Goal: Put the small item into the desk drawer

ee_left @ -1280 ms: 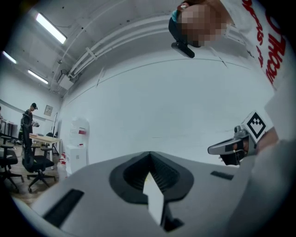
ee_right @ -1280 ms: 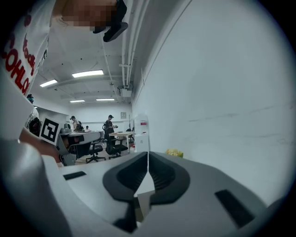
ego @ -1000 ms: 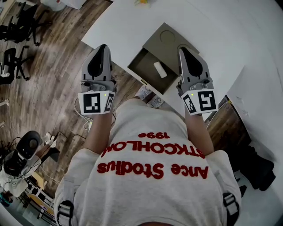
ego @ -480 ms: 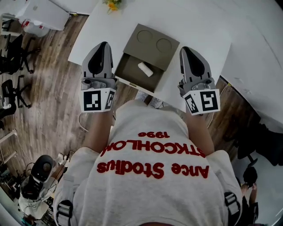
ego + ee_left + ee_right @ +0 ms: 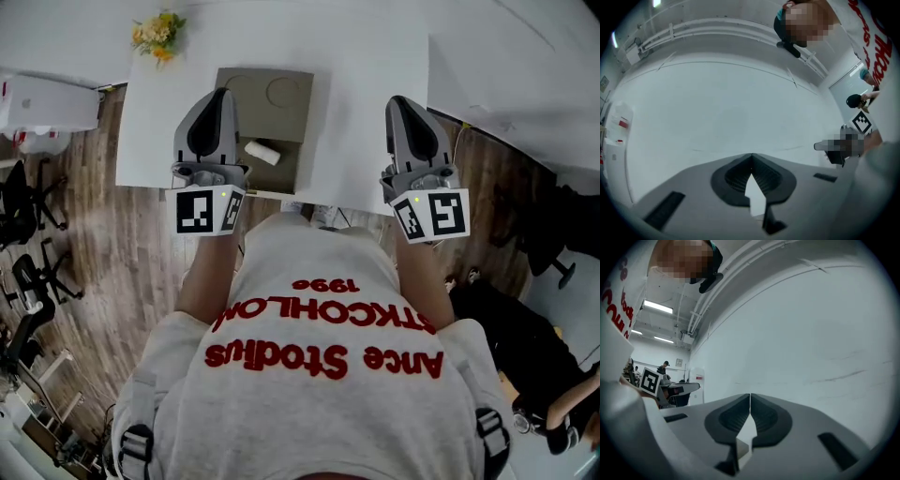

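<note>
The small item [image 5: 263, 153], a short white roll, lies inside the open drawer [image 5: 284, 174] of an olive-grey desk unit [image 5: 267, 97] on the white desk [image 5: 366, 84]. My left gripper [image 5: 217, 95] hovers just left of the drawer, level, its jaws shut on nothing. Well to the right of the drawer, my right gripper [image 5: 402, 101] is held over the desk's front edge, also shut and empty. In the left gripper view the left gripper [image 5: 751, 157] faces a bare white wall. The right gripper [image 5: 750, 397] in its own view does too.
A bunch of yellow flowers [image 5: 157, 31] stands at the desk's far left corner. A white box [image 5: 49, 103] and black office chairs [image 5: 28, 230] occupy the wooden floor on the left. A second white table [image 5: 525, 66] lies to the right, with a seated person [image 5: 548, 394] at the lower right.
The desk and drawer have swung left and upward in the head view; the drawer now sits beside the left gripper instead of midway between both. Both grippers stay shut and empty.
</note>
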Motion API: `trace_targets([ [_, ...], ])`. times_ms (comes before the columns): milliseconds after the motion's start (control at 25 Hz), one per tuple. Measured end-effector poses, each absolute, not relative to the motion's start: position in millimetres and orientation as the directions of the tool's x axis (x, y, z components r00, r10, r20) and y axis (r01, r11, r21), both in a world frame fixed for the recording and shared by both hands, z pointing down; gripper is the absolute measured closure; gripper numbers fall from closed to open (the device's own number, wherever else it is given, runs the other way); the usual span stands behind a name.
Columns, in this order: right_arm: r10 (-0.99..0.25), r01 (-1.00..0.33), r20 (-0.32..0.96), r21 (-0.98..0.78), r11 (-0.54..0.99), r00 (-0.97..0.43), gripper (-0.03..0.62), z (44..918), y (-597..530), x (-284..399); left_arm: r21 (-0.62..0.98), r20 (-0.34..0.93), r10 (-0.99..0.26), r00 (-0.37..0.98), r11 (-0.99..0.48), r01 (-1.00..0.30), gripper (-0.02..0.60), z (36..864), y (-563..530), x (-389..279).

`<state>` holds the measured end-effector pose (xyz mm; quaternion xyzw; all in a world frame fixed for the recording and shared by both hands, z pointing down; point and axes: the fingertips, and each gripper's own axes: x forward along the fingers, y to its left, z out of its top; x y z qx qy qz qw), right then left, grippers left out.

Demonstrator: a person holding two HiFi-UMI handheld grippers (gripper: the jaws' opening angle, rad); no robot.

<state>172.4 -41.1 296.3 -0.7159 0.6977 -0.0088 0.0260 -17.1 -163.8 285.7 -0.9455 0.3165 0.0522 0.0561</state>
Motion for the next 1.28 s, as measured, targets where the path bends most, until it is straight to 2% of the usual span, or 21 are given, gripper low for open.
trace_targets([
  [520, -0.962, -0.962, -0.040, -0.053, -0.267, 0.269, 0.588, 289, 40, 224, -0.061, -0.128, -0.424, 0.897, -0.899, -0.434, 0.575, 289, -131, 55],
  [1280, -0.950, -0.953, -0.084, -0.044, -0.298, 0.301, 0.589, 279, 43, 230, -0.072, -0.146, -0.406, 0.902, -0.905, -0.419, 0.575, 283, -133, 61],
])
